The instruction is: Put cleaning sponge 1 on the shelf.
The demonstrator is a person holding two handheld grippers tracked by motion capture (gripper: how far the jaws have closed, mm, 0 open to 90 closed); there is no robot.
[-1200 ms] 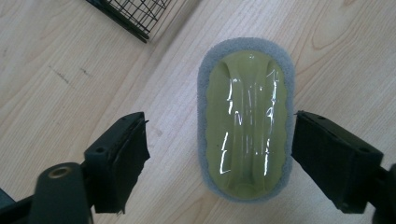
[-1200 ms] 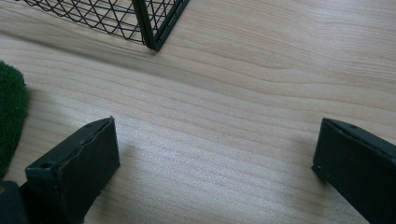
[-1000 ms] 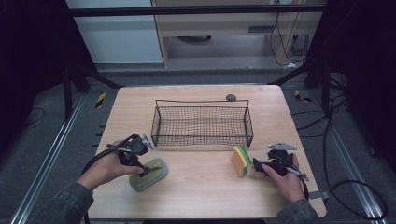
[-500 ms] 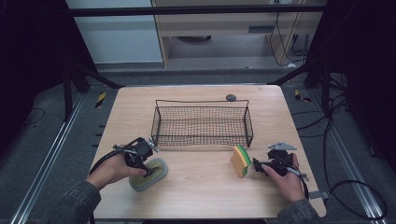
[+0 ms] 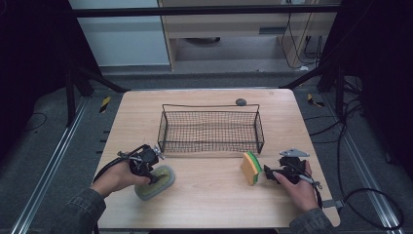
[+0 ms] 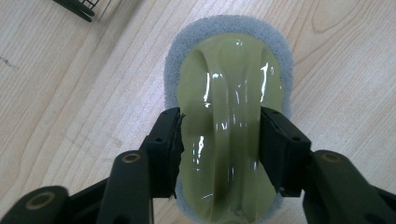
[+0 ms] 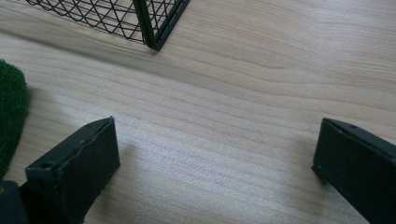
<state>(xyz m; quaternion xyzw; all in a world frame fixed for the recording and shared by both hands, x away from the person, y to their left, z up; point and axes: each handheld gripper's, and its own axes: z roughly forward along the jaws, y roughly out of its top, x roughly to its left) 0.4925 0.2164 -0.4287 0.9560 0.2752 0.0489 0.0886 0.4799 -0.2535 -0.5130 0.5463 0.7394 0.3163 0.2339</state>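
High view, and the action is down at 7 o'clock on the table (image 5: 209, 204): the left gripper (image 5: 152, 176) is down on the green-handled scrubber (image 5: 157, 181), which lies flat on the wood just below the wire basket's (image 5: 210, 130) near-left corner. In the left gripper view the 2 jaws have just been closing, and now both pads are pressed against the sides of the scrubber's glossy olive handle (image 6: 233, 140), the grey foam pad spreading out beneath it. That reads as a grip made, with the lift not yet begun

Across to the centre, the basket sits at 12 o'clock from the hands, with nothing visible inside it. A small dark round object (image 5: 240, 102) rests just beyond its far rim

Over at 4 o'clock, the yellow-and-green sponge (image 5: 252, 167) stands on edge just beside the right gripper (image 5: 268, 173). The right gripper view shows its jaws spread wide over bare wood, the sponge's green face (image 7: 11, 114) off to one side, nothing between them

My call: this is the pick-up step for the scrubber. Next it needs a clean rise off the table, then a carry up and over the near rim toward 1 o'clock
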